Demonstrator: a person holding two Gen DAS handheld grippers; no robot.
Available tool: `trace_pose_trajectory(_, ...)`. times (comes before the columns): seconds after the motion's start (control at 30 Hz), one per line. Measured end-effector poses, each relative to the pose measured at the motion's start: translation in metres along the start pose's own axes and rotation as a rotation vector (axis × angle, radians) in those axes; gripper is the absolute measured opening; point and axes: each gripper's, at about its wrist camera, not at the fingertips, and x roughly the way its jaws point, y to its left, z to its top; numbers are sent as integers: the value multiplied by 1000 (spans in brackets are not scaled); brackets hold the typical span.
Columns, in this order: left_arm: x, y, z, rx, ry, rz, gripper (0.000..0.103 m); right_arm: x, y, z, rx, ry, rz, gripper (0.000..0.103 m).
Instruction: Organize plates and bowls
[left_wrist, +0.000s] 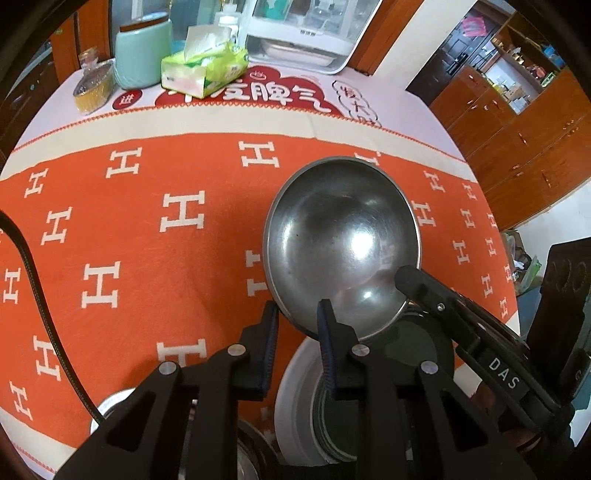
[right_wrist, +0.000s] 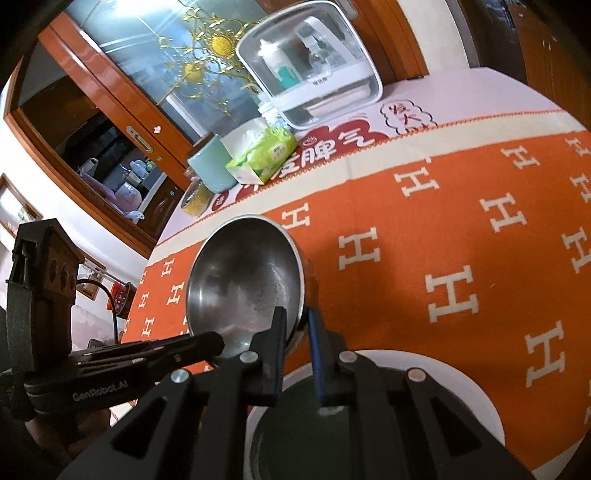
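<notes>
1. Left gripper fingers pinch the steel bowl rim at its 7 o'clock
2. Right gripper fingers pinch its opposite rim; bowl held above the tabletop
3. White plate with dark dish below; stacking seems unfinished

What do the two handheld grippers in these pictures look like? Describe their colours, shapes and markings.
Both are black, angular frames with cut-out slots and round silver bolts. The left gripper has two narrow fingers faced with ribbed blue pads, as does the right gripper. White lettering "DAS" marks the right one's side; "GenRobot.AI" marks the left one's. A black cable trails at the left.
</notes>
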Motion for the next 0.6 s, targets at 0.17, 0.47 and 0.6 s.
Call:
trace_pose_trajectory(0.17,-22,-2,-10,-3,-46,1,19,-12,14,0,-54,-24,7,11)
trace_pose_trajectory(0.47,-56,-1,-35,-31,-110,8,19,-32,36,-9,-136,-51,43,12)
trace_pose_trajectory(0.6,-69,1,-48,-45,-137,22,19,-38,45,-15,-164,-54,57,12)
